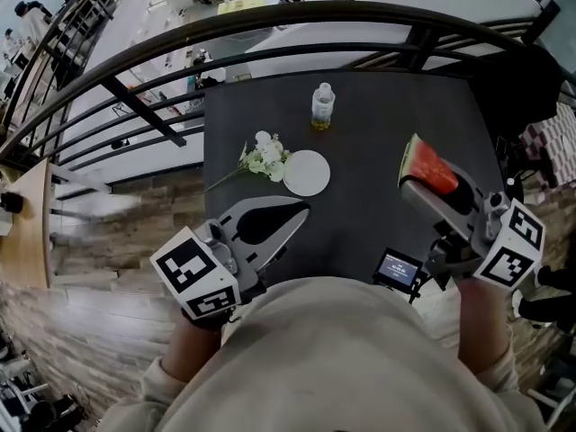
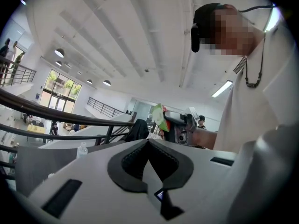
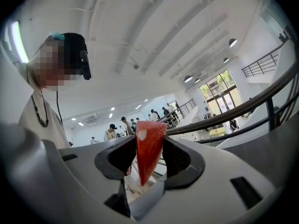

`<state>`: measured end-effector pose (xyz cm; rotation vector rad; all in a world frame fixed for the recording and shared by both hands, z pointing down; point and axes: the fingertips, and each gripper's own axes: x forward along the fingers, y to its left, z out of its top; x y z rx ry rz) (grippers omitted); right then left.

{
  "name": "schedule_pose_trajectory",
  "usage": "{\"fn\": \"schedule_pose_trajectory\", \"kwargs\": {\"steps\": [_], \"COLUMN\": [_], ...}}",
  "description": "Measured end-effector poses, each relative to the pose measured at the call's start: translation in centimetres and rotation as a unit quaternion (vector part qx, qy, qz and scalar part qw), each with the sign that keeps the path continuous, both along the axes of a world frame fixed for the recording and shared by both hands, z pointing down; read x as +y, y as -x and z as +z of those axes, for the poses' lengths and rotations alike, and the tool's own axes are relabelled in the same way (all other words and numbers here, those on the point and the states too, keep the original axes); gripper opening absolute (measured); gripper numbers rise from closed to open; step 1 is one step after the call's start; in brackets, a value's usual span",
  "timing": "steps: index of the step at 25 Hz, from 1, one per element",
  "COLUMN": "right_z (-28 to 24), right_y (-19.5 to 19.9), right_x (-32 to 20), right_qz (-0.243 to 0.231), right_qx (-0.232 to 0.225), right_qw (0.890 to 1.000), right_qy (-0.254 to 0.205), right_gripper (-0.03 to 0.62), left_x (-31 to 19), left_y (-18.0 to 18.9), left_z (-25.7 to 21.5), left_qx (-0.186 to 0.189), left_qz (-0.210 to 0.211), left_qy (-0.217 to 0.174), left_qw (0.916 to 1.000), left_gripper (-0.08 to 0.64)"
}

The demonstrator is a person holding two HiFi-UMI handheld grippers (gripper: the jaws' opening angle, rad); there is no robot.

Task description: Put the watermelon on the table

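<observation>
Closest to my view is the person's pale sweatshirt (image 1: 342,358), with both grippers reaching out past it over the dark table (image 1: 360,219). What matters for the coming move is that the watermelon (image 1: 429,165) is already in the right gripper (image 1: 427,187). The jaws of the right gripper (image 3: 149,143) are pressed on the two flat red faces of the watermelon (image 3: 148,148), with its wide end up and its point hanging down. It seems to be off the surface, over the right side of the table. Bare tabletop lies below it and to its left, between it and the plate (image 1: 307,172), so I judge a straight lowering by the right hand is what is called for. The left gripper (image 1: 297,214) sits well apart over the near left edge, its tips closed together on nothing. I count one watermelon slice, one plate, one bottle (image 1: 323,104), one sprig of white flowers (image 1: 265,157), one table and two grippers.
</observation>
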<state>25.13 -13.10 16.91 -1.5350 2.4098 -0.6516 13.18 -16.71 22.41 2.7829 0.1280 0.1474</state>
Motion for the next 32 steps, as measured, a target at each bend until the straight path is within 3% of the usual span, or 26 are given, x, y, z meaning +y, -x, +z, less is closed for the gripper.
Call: {"fn": "schedule_pose_trajectory", "kwargs": {"steps": [13, 32], "right_z": [1.7, 3.2], "right_y": [-0.9, 1.3], "right_x": [-0.8, -3.5], "right_qz": [-0.011, -0.054], "right_qx": [-0.003, -0.001], "right_qw": [1.000, 0.998], "right_qy": [0.014, 0.036], "right_gripper": [0.187, 0.187], "left_x": [0.0, -0.8], "left_y": [0.5, 3.1], "left_z": [1.0, 2.4], "left_qx": [-0.008, -0.008], "left_qz": [-0.030, -0.066], "left_qy": [0.009, 0.031], "left_qw": [0.9995, 0.9973], "left_gripper": [0.003, 0.003]}}
